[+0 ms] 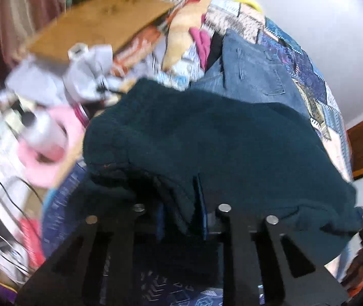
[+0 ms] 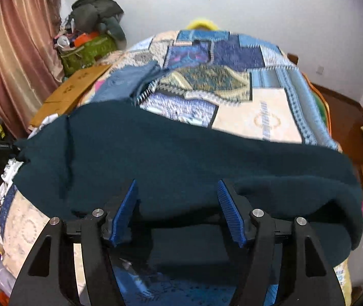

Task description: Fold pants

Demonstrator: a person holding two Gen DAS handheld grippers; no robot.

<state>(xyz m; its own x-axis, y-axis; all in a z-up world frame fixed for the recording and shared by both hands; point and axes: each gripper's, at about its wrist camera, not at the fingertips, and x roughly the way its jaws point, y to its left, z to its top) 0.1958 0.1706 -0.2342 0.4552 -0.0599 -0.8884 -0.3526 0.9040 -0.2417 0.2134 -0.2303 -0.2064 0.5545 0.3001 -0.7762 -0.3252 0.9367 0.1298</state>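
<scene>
- Left gripper point(image 1: 181, 219), bottom centre: pinching the dark teal pants point(image 1: 206, 137).
- Right gripper point(image 2: 177, 211), bottom centre: spread, pants point(image 2: 181, 158) between its two fingers.
- One jeans point(image 1: 252, 76), upper centre.
- One quilt point(image 2: 232, 81).

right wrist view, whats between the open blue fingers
Dark teal pants fabric fills the gap between the right gripper fingers; the quilt shows beyond, in the right wrist view.
</scene>
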